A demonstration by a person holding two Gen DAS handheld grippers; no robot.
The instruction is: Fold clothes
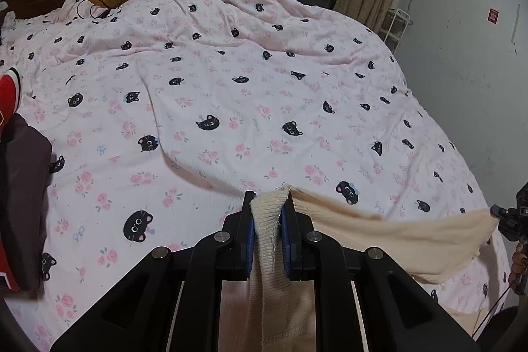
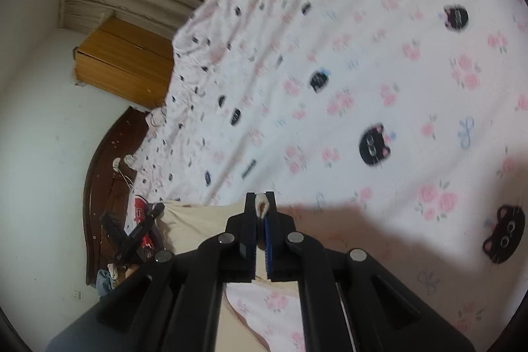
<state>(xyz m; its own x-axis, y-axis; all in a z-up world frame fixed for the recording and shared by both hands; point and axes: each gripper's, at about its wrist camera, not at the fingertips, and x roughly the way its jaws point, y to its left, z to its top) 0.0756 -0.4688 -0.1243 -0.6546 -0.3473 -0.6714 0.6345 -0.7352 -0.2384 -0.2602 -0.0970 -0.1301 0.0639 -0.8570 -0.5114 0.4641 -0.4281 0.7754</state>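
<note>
A cream knit garment (image 1: 379, 230) is pinched at two edges by the left gripper (image 1: 269, 220) and right gripper (image 2: 260, 207), stretched toward three o'clock above the bed (image 1: 231, 94); folding appears barely begun.

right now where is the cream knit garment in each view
left wrist: cream knit garment bottom centre, pinched in the left hand-held gripper, stretching right.
right wrist: cream knit garment lower left, corner pinched in the right hand-held gripper.
shared landmark: cat-print bedspread.
</note>
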